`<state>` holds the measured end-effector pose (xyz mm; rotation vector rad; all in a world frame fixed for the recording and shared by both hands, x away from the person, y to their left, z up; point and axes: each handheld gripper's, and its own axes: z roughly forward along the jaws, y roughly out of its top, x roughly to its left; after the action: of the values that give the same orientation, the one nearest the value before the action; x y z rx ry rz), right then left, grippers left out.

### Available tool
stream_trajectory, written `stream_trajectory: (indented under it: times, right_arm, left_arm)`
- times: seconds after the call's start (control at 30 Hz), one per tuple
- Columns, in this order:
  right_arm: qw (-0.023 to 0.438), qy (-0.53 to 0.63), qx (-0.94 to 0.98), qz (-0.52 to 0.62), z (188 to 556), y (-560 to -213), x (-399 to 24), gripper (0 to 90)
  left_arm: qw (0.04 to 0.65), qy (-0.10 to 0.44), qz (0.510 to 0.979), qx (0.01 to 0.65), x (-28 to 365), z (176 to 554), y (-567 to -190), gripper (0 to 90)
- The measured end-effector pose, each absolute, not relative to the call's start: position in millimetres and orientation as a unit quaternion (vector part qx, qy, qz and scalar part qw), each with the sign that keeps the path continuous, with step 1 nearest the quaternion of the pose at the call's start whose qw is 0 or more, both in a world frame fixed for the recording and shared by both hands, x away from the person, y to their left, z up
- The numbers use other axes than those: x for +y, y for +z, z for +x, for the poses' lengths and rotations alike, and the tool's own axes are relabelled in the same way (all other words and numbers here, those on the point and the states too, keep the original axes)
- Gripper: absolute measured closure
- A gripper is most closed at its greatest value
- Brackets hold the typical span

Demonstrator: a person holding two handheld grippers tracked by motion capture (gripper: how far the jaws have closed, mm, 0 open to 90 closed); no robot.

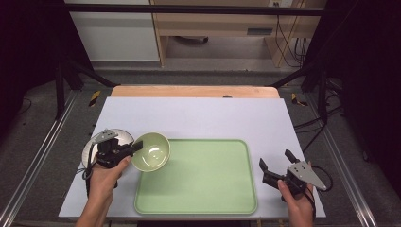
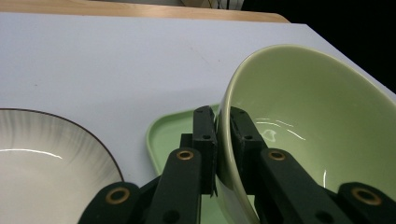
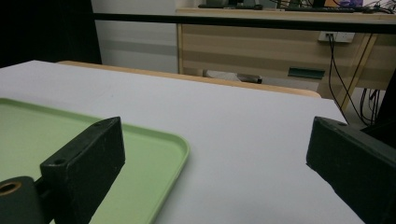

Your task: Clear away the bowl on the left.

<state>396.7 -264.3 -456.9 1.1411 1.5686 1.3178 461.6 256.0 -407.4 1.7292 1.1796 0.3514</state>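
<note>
We see the tabletop (image 1: 198, 116) under a pale sheet, with wood showing along its far edge. On the near half lies a green tray (image 1: 203, 189), its long side running left to right, and nothing lies on its flat bed. To the left of the tray, near the sheet's left edge, sits a white plate (image 1: 90, 149) with a thin dark rim, partly hidden under our left hand (image 1: 105, 175).

The green bowl (image 1: 151, 151) hangs tilted over the tray's far left corner, its mouth turned up and toward the right. In the left gripper view the bowl (image 2: 317, 126) stands clear of the tray (image 2: 166, 133) below it, and the plate (image 2: 51, 177) lies just beside on the left.

Our left tool (image 1: 137, 146) is clamped on the bowl's rim at its left side: one jaw presses the outer wall, the other the inner wall, with the thin rim pinched between them.

Our right tool (image 1: 276, 163) rests just right of the tray's near right end, held in our right hand (image 1: 295, 198). Its jaws stand wide apart with nothing between them, and in the right gripper view they frame bare sheet and the tray's corner (image 3: 154, 154).
</note>
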Motion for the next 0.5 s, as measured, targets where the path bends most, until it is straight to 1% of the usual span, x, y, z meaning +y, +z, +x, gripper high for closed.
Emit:
stream_trajectory:
  times: [0.5]
  right_arm:
    - [0.389,0.517,0.619,0.444,397.6,-457.3,-263.3,4.6]
  left_arm:
    - [0.479,0.122,0.733,0.468,228.8,461.2,-418.0,82.6]
